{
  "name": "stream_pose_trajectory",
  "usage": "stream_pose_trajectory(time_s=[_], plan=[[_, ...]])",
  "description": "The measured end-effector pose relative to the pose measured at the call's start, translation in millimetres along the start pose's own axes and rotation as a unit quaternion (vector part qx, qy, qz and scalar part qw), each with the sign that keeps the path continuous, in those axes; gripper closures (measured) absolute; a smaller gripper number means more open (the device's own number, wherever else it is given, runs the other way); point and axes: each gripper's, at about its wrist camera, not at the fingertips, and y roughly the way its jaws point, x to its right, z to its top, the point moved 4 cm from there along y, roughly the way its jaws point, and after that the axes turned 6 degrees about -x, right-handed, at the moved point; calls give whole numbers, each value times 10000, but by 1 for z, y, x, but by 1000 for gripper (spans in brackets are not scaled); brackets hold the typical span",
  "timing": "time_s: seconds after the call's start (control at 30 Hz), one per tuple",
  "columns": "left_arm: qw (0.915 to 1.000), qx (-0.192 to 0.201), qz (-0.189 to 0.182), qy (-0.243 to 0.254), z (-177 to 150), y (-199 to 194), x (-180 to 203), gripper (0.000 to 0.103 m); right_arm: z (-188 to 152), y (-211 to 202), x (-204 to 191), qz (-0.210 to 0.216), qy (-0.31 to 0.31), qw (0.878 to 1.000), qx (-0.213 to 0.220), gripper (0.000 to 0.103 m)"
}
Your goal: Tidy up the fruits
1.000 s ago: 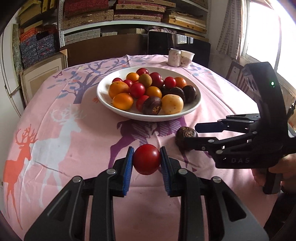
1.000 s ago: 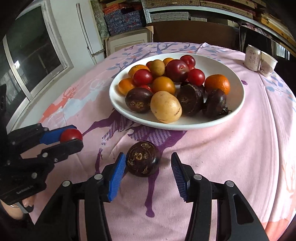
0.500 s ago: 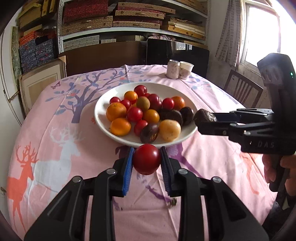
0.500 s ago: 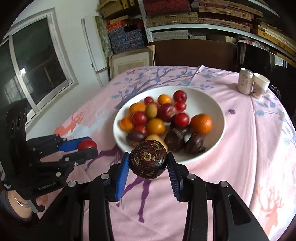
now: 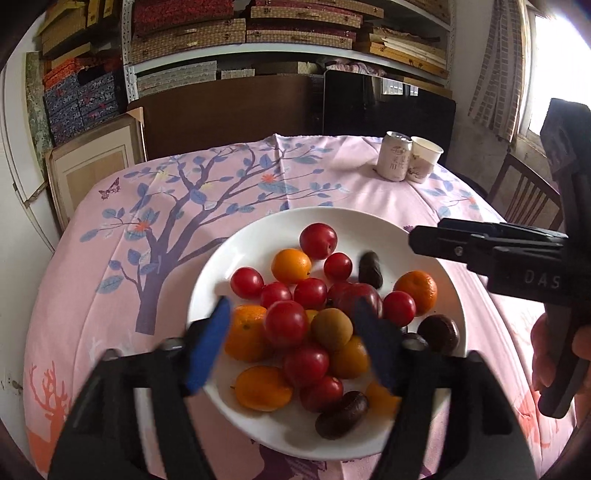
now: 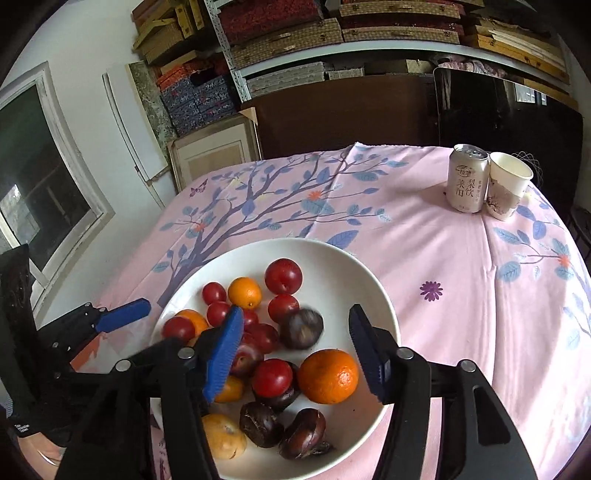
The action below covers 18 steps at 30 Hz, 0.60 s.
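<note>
A white plate [image 5: 258,236] [image 6: 373,291] on the pink tablecloth holds several red, orange and dark fruits. My left gripper [image 5: 291,332] is open above the plate's near left part, over a red fruit [image 5: 285,324] lying on the pile. My right gripper [image 6: 295,343] is open above the plate's right part; a blurred dark passion fruit [image 6: 301,328] lies between its fingers on the plate. The right gripper also shows in the left wrist view [image 5: 480,247], and the left gripper in the right wrist view [image 6: 122,315].
A drink can [image 6: 466,178] and a paper cup [image 6: 508,185] stand at the table's far right. Shelves with boxes [image 5: 236,33] and a dark cabinet [image 5: 229,107] lie behind the table. A chair [image 5: 528,192] stands at the right.
Both grippers moved forward over the plate and opened. The red fruit left my left gripper and the dark passion fruit left my right gripper; both now lie on the plate.
</note>
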Motion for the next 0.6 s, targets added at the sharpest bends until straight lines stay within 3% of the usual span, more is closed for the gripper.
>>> stream_pose_trajectory(time_s=[0.1,0.17,0.23,0.3,0.37,0.5,0.6], plan=[[9998,169,74,44,-16,-19,2,10,-19,-17,-2,127,64,9999,10,41],[9998,177,116,37,-34,-35,5,6,-44,-34,-6,133,79,9999,-5,33],[9997,198,80,-92,-56,-53,8,5,-70,-52,-10,94,63,9999,32,13],[9996,125,11,-272,-80,-68,11,5,-98,-72,-17,63,63,9999,144,5],[9985,95,-107,-528,-105,-83,12,5,-123,-92,-25,137,29,9995,270,4],[9960,39,-168,-876,-142,-110,18,5,-155,-122,-38,-136,-137,9989,421,4],[9966,122,200,-790,-161,-138,25,5,-170,-143,-44,-326,-230,9983,431,4]])
